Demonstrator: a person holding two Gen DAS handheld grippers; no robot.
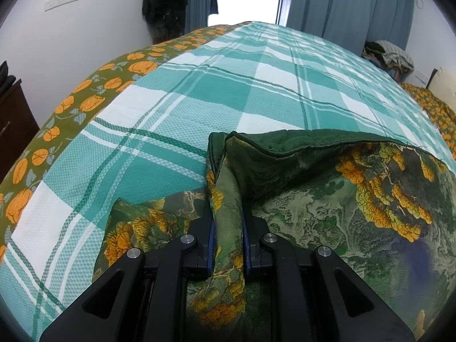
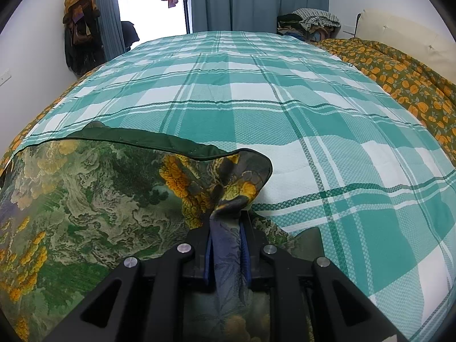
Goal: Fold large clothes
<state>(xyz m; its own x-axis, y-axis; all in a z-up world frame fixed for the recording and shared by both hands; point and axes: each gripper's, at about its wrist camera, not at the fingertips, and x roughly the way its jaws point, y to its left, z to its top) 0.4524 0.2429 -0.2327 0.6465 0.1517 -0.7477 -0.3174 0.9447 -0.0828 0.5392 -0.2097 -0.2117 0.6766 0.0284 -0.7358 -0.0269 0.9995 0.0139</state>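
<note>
Left tongs (image 1: 228, 245) and right tongs (image 2: 226, 252) each pinch a bunched corner of the garment (image 1: 327, 199). Its dark hem runs crosswise between them, raised over the near bed (image 2: 285, 99). Both hands sit equally near.

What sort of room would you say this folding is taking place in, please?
Most likely a bedroom: a bed under a teal plaid cover, a padded headboard, blue curtains, and clothes hanging on the wall.
</note>
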